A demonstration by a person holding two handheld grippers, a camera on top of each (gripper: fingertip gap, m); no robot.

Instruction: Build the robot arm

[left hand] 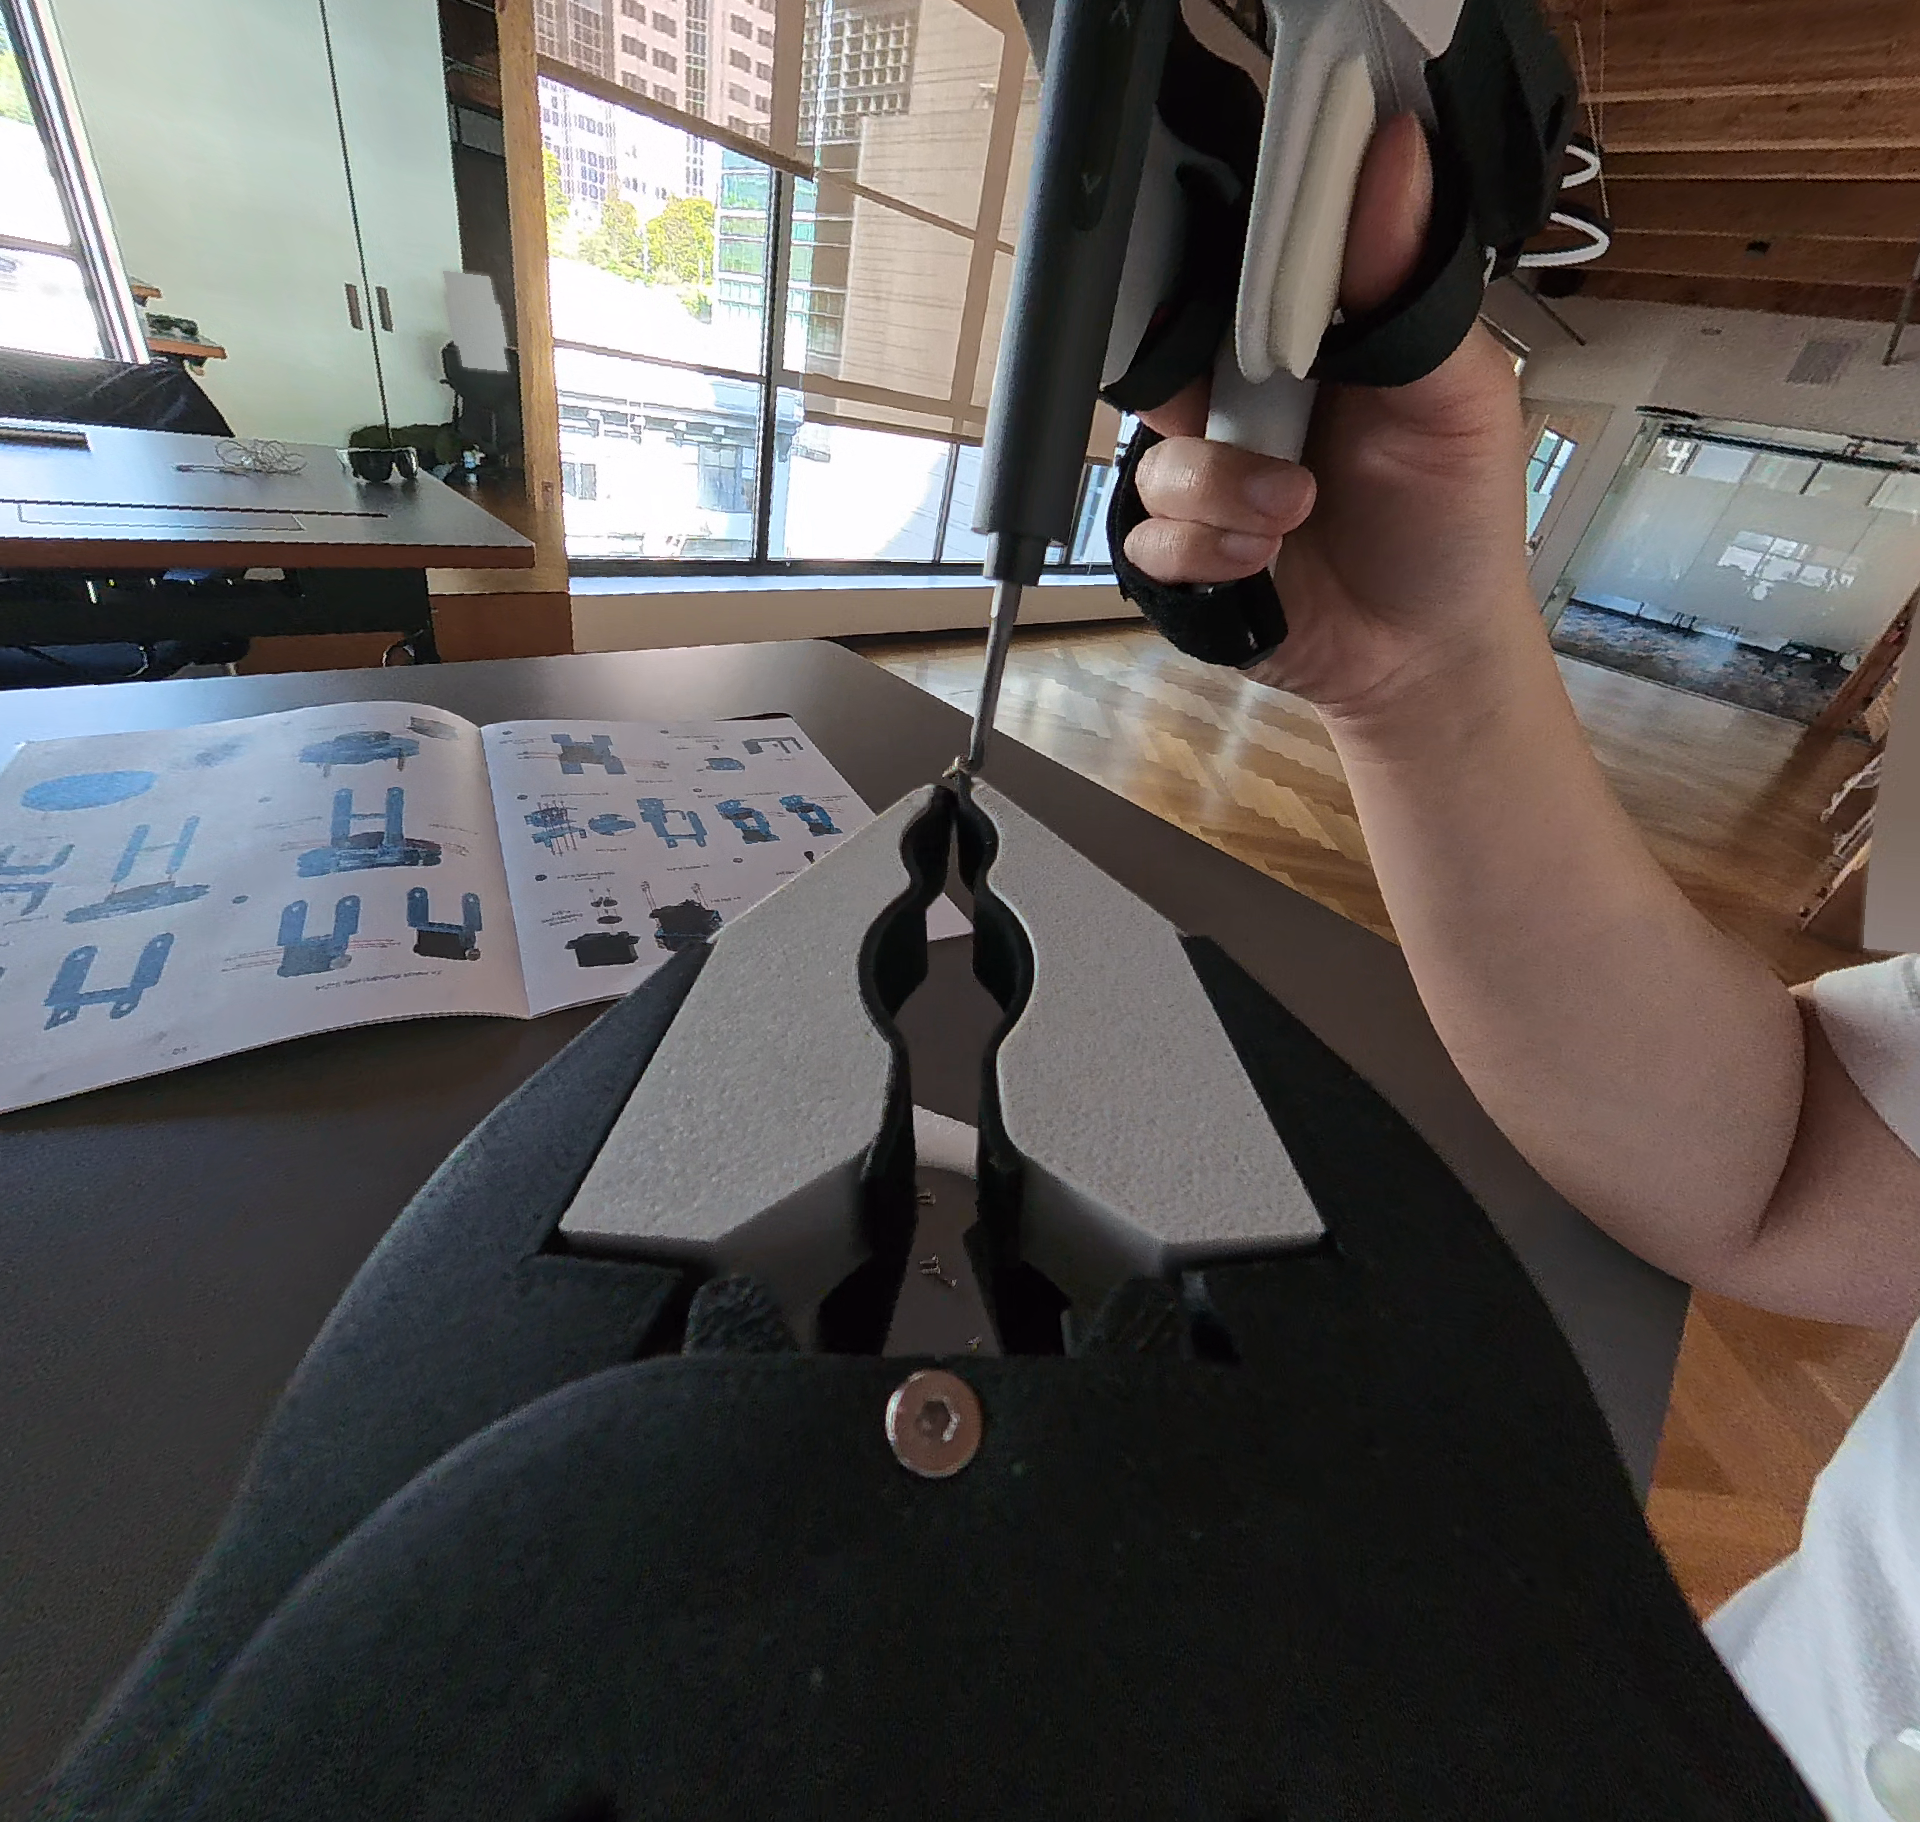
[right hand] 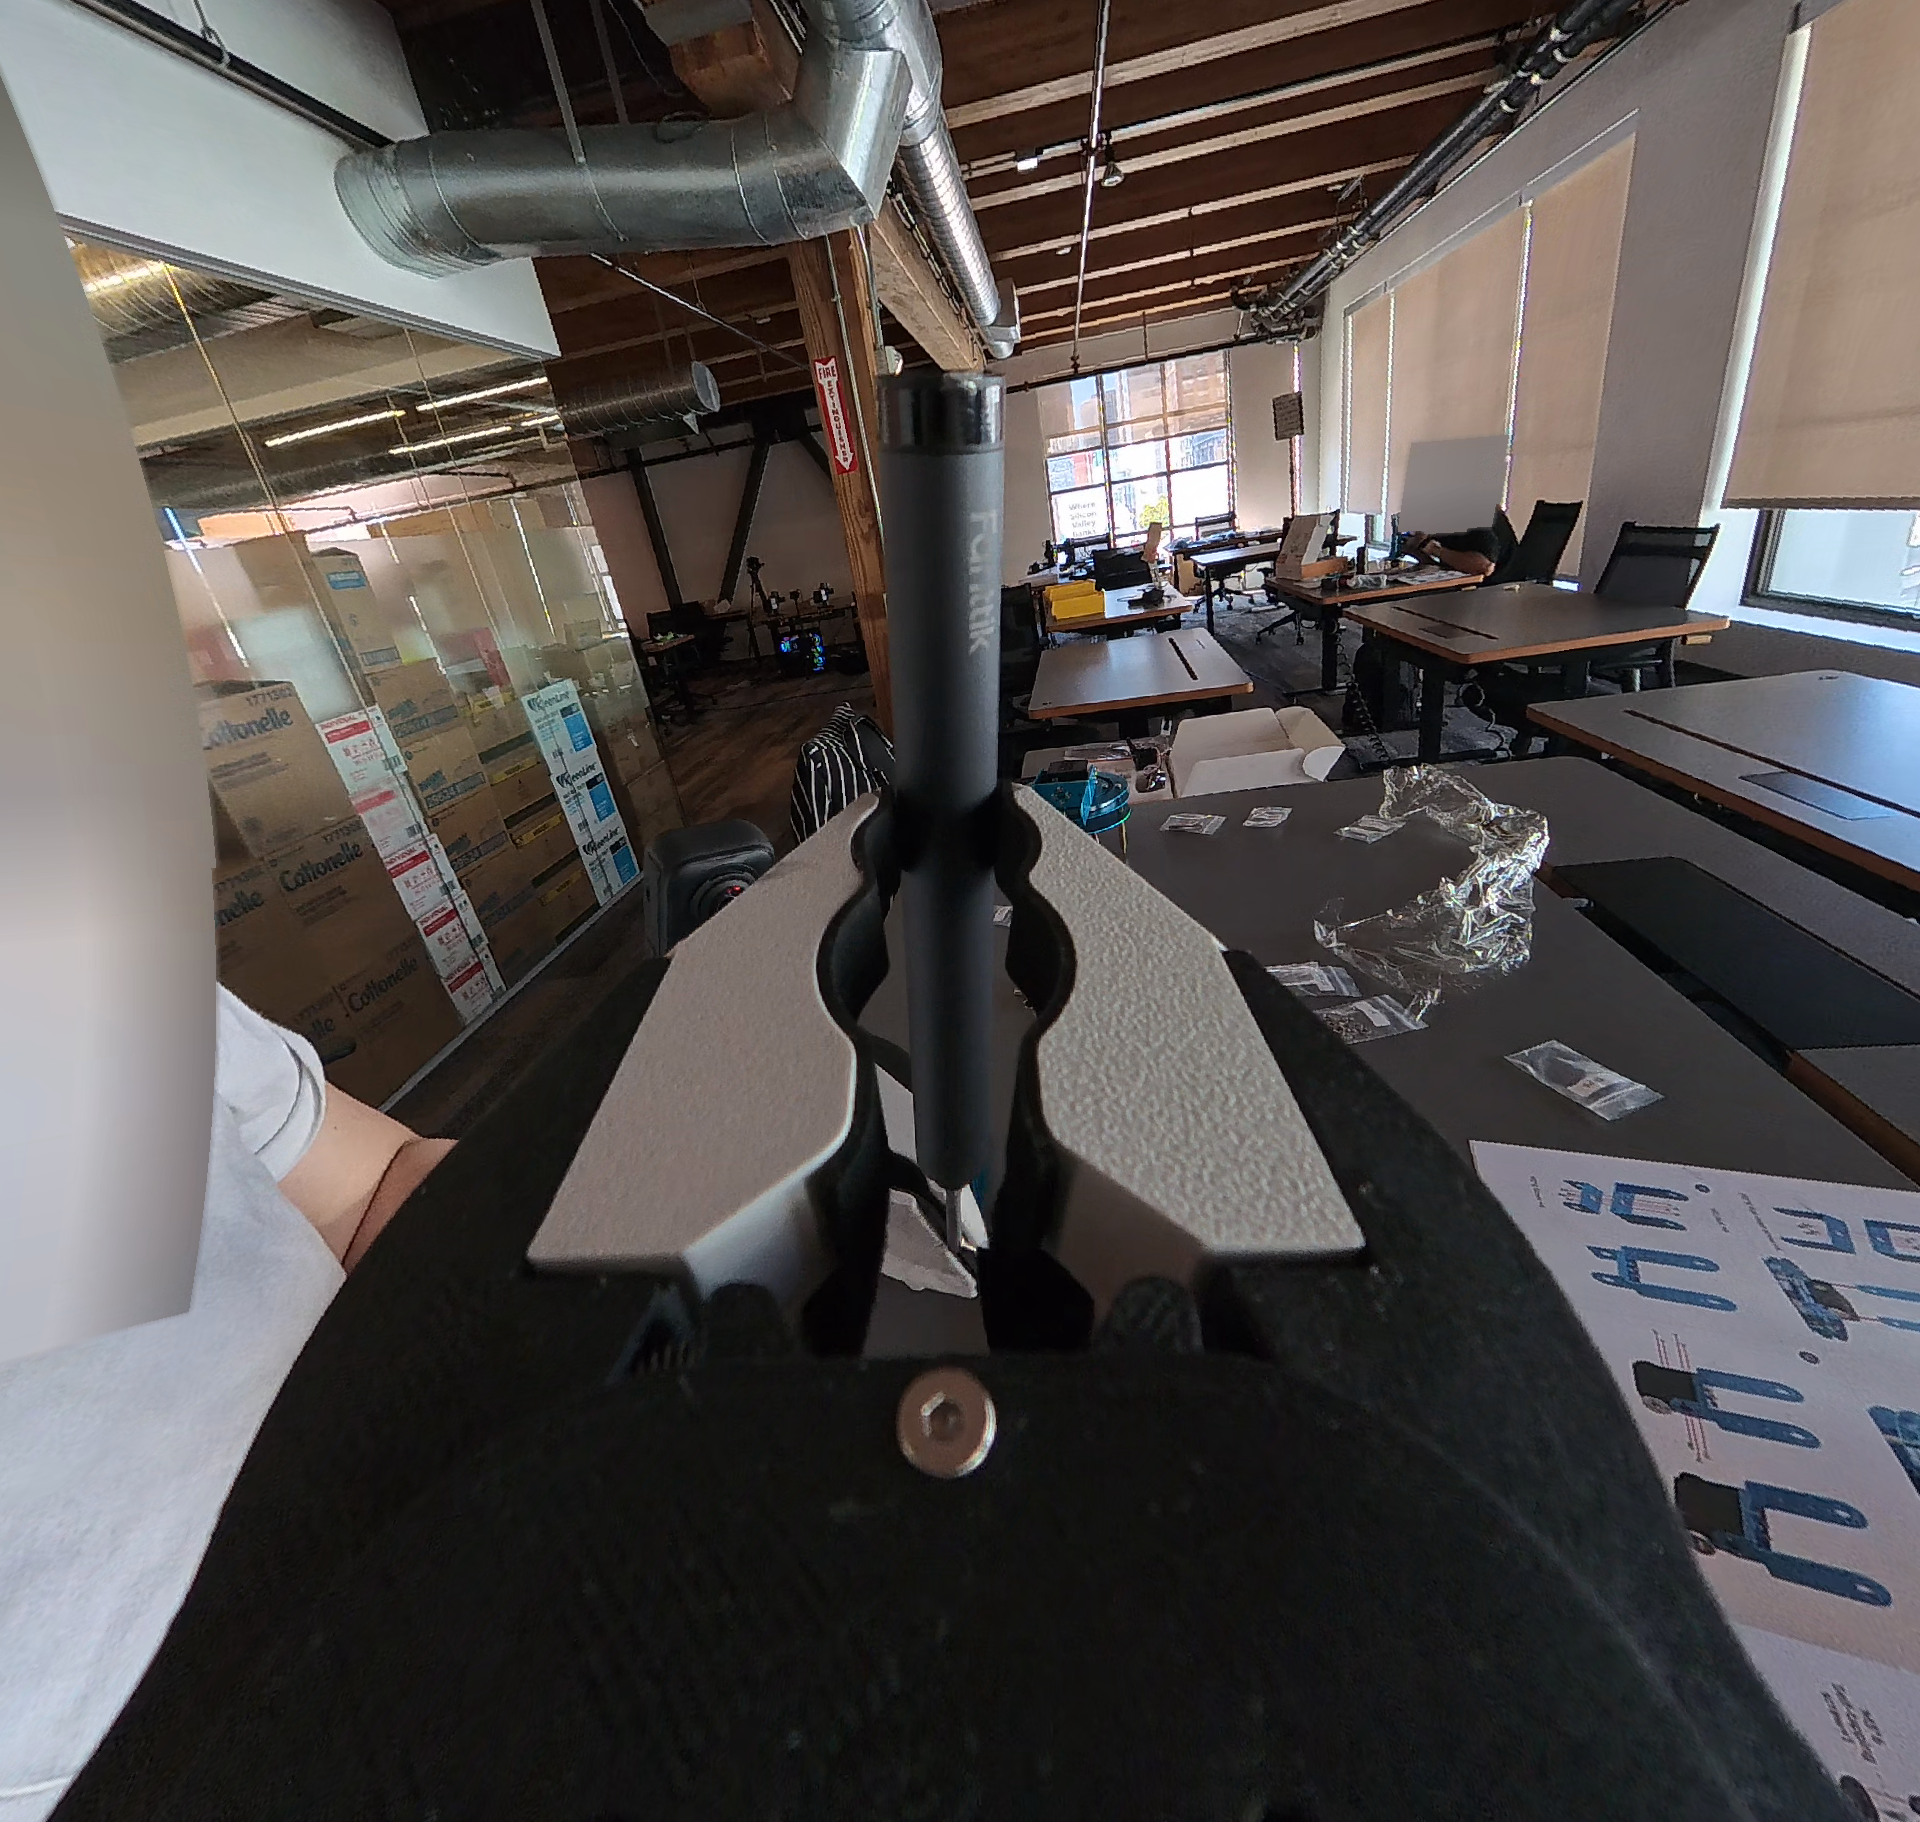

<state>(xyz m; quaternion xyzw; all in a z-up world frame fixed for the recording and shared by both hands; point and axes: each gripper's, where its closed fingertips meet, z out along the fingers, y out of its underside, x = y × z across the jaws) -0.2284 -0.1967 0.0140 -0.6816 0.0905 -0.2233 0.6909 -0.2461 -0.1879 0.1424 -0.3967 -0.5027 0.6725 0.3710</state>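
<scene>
My left hand-held gripper [left hand: 958, 798]: grey textured fingers clenched at tips on 1 tiny metal screw [left hand: 957, 773], pinched upright so driver bit can seat in its head. My right hand-held gripper [right hand: 940, 837]: grasping slim matte-grey screwdriver [right hand: 943, 733] in scalloped black pads, shaft along fingers for steady aim. Bit tip touches screw above dark worktop [left hand: 260, 1253]. Open instruction booklet [left hand: 312, 889] lies flat beside it; crumpled clear plastic wrap [right hand: 1444, 899] farther off.

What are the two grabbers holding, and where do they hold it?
The right gripper holds a grey screwdriver around its handle. The left gripper pinches a tiny screw at its tips.
</scene>
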